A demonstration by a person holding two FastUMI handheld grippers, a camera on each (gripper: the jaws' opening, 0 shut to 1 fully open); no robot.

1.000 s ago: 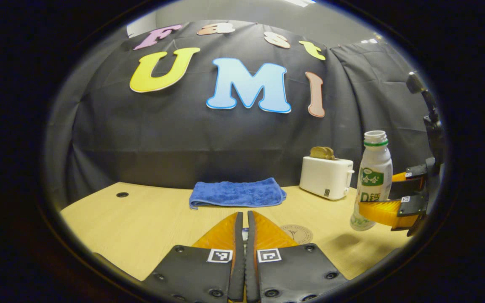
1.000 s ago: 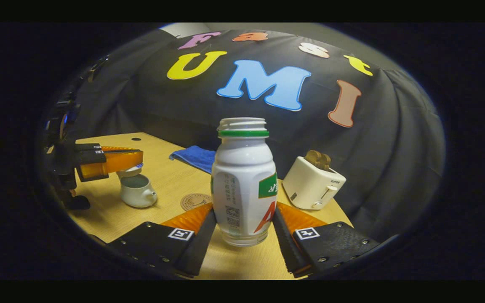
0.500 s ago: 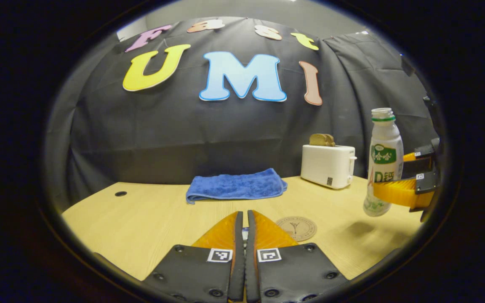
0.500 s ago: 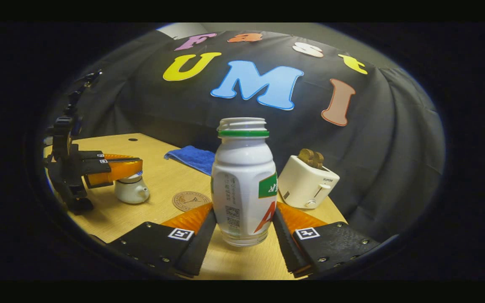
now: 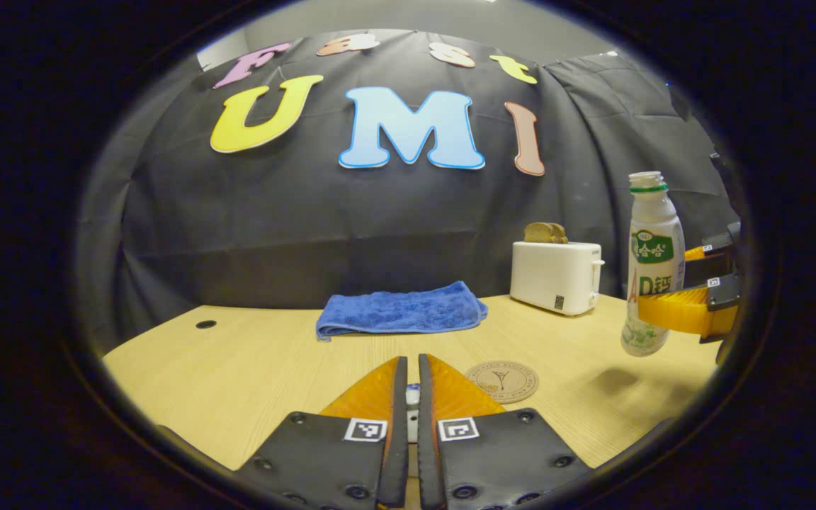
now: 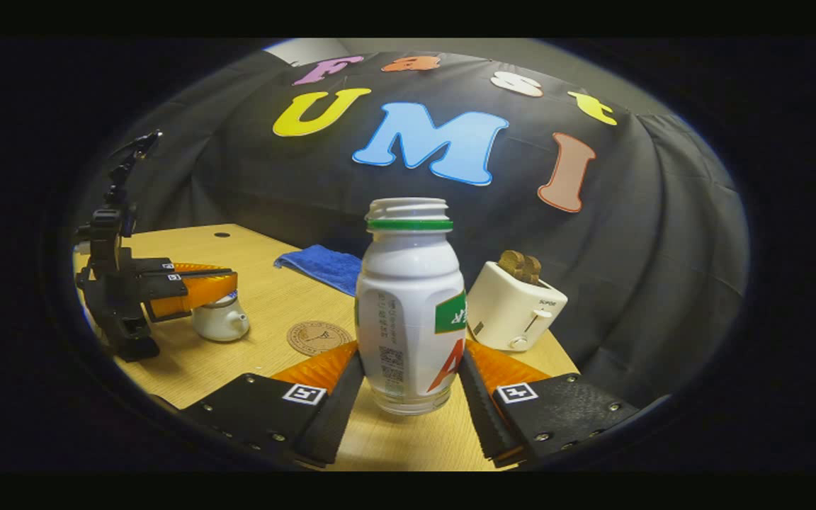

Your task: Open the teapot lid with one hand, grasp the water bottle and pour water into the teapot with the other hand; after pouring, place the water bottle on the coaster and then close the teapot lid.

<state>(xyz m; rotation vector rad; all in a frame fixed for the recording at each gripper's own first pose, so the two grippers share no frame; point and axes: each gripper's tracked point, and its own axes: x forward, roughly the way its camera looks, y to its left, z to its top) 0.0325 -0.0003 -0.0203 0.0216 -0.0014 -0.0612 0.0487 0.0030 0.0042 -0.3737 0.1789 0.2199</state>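
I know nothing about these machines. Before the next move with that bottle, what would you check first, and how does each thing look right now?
1. Water bottle held between the right gripper fingers: ok.
2. Bottle upright, cap off, clear of the table: ok.
3. Coaster bare, ready for the bottle: ok.
4. Teapot open for pouring: cannot tell, the left gripper covers its top.
5. Toaster and blue towel away from the teapot and coaster: ok.
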